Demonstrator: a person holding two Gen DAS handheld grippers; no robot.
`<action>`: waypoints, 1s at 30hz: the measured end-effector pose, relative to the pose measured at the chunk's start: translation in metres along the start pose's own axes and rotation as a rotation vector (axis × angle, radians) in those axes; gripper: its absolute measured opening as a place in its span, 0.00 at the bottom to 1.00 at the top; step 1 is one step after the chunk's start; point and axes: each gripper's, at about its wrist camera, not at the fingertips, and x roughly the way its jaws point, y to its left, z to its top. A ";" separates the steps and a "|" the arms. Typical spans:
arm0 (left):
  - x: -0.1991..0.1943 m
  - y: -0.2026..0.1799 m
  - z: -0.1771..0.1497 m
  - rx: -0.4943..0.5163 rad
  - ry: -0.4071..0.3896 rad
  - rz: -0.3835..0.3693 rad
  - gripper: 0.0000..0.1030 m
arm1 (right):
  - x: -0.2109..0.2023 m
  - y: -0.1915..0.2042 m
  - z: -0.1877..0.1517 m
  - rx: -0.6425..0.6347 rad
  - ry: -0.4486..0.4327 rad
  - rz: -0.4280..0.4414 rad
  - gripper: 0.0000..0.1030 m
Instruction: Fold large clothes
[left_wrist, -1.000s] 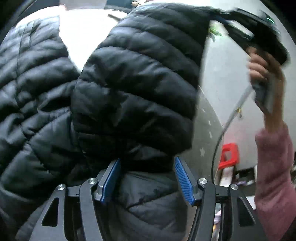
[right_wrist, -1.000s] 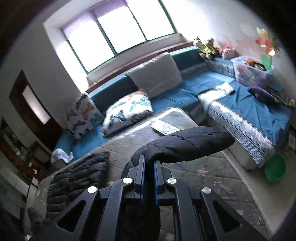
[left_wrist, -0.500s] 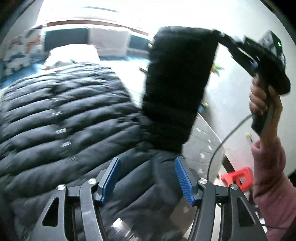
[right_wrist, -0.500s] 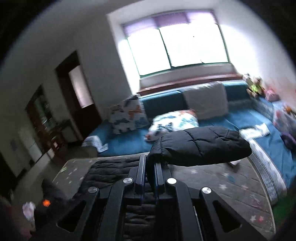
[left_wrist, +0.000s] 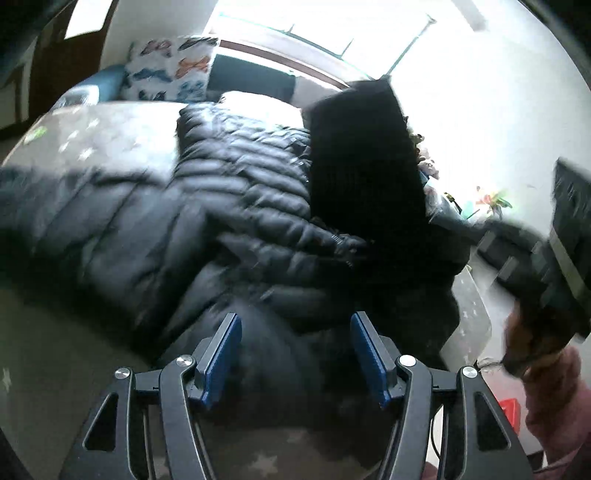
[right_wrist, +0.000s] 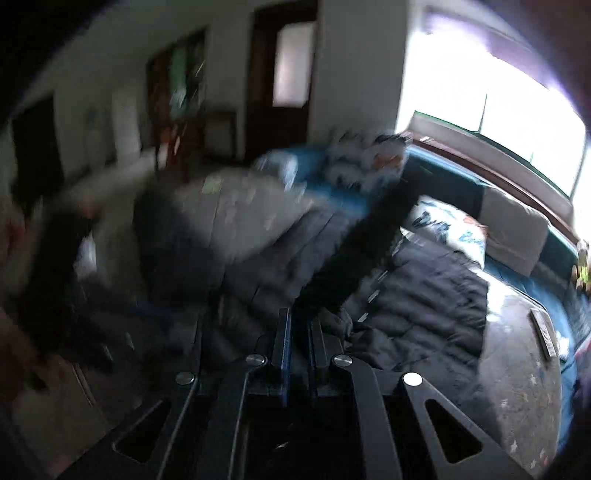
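Note:
A black quilted puffer jacket (left_wrist: 236, 206) lies spread on a grey star-patterned mat (left_wrist: 110, 125). My left gripper (left_wrist: 294, 317) hovers over the jacket's near edge. Its blue pads (left_wrist: 221, 354) stand apart and fully bare, with fabric below the gap. My right gripper (right_wrist: 298, 325) is shut on the jacket's black sleeve (right_wrist: 362, 254), which stretches up and away from its jaws over the jacket body (right_wrist: 424, 291). In the left wrist view the sleeve (left_wrist: 362, 158) stands up dark at centre. A hand (left_wrist: 532, 343) in a pink cuff holds the right gripper at the right edge. Both views are motion-blurred.
A blue sofa (right_wrist: 517, 280) with butterfly cushions (left_wrist: 170, 70) runs along the bright window behind the mat. A dark door (right_wrist: 284, 74) and shelves stand on the left of the right wrist view. A red object (left_wrist: 509, 410) sits low at the right by the mat's edge.
The right gripper has swung round and rolled with the sleeve, from facing the window to facing the door. The left gripper has drawn back, so more of the jacket and mat shows.

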 end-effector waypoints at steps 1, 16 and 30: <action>-0.004 0.007 -0.005 -0.011 0.001 -0.004 0.63 | 0.013 0.009 -0.007 -0.026 0.048 0.015 0.09; -0.043 0.014 0.004 -0.061 -0.106 -0.028 0.63 | -0.018 -0.023 -0.023 0.079 0.146 0.090 0.09; 0.029 -0.034 0.087 0.075 -0.051 -0.014 0.63 | 0.044 -0.183 -0.092 0.581 0.237 0.028 0.10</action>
